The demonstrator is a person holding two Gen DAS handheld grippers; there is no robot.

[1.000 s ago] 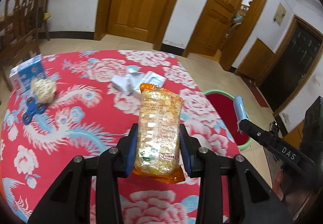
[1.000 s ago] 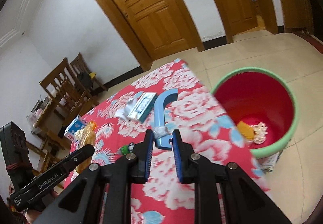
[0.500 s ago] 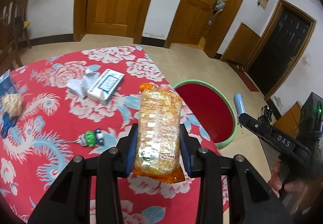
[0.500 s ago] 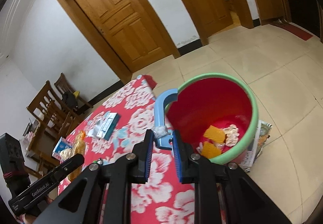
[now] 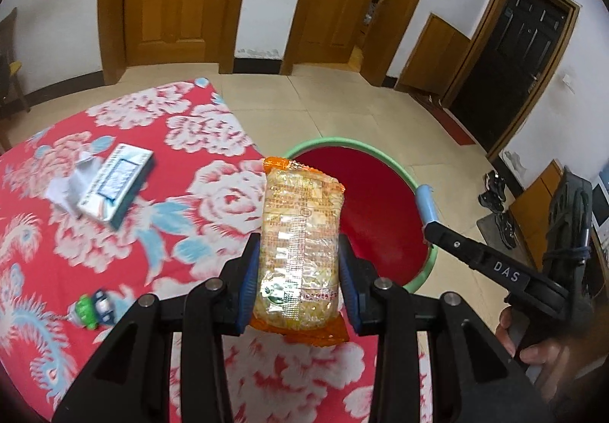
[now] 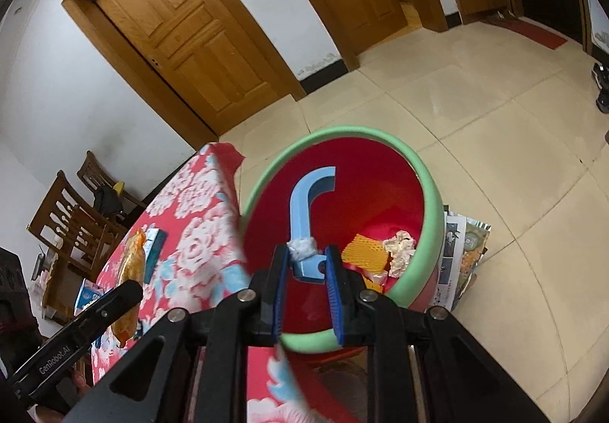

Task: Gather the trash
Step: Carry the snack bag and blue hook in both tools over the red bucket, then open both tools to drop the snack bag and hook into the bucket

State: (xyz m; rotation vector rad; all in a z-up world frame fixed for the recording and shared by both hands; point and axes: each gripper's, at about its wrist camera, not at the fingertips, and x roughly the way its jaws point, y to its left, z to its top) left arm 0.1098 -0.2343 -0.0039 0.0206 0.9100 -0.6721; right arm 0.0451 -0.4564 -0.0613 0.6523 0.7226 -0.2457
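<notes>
Carrying trash to the red bin [image 6: 415, 171]: left gripper [image 5: 300, 282] clamped on a noodle packet [image 5: 300, 232] near the rim, right gripper [image 6: 304, 267] pinching a blue hook-shaped piece [image 6: 304, 202], seemingly plastic, above the opening; next, release over it.

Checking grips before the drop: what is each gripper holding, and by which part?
Left gripper clamps the noodle packet across its lower sides. Right gripper pinches the blue hook-shaped piece at its bottom end.

At frame centre the right gripper [image 6: 305, 272] clamps a blue hook [image 6: 304, 209] over a red bin [image 6: 426, 209]. A floral table [image 6: 198, 232] lies left.
</notes>
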